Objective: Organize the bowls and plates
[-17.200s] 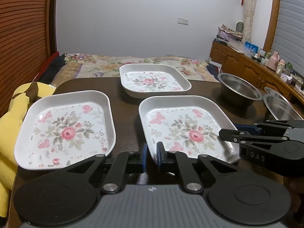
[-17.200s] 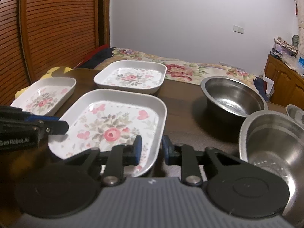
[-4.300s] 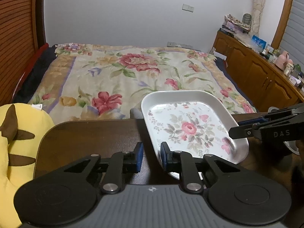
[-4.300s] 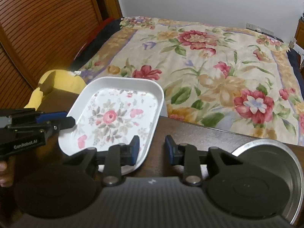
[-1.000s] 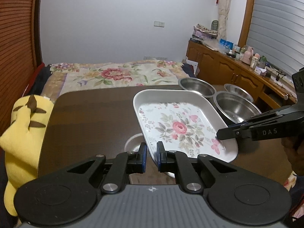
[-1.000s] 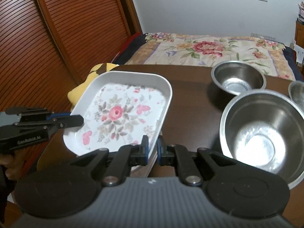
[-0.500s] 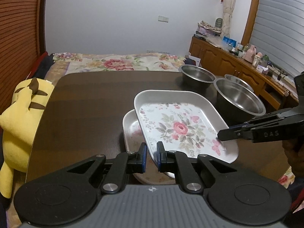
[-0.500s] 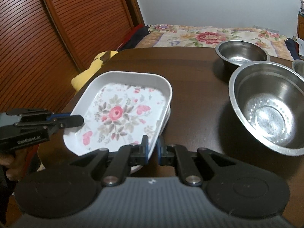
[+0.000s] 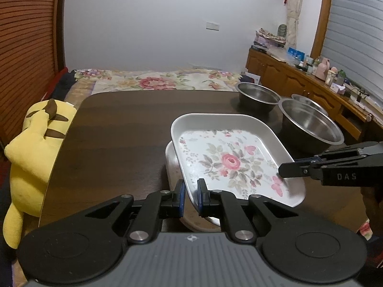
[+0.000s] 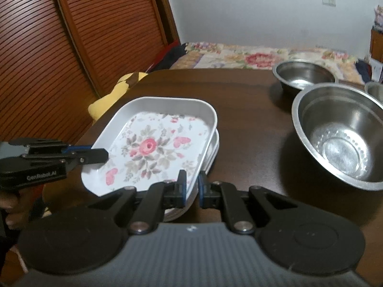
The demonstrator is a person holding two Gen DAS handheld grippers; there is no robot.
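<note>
A white rectangular plate with a rose print is held by two opposite rims just over a stack of like plates on the dark table. My left gripper is shut on its left rim. My right gripper is shut on its right rim. The held plate sits skewed over the stack, and I cannot tell whether they touch. Three steel bowls stand to the right: a small one, a large one and one mostly hidden behind it.
A yellow plush toy leans at the table's left edge. A bed with a floral cover lies beyond the far edge. A wooden sideboard with small items runs along the right wall. A slatted wooden door stands to the left.
Both grippers have lowered the floral plate toward the stack, which now shows under its left and near edges. The bowls and the far table edge look nearer.
</note>
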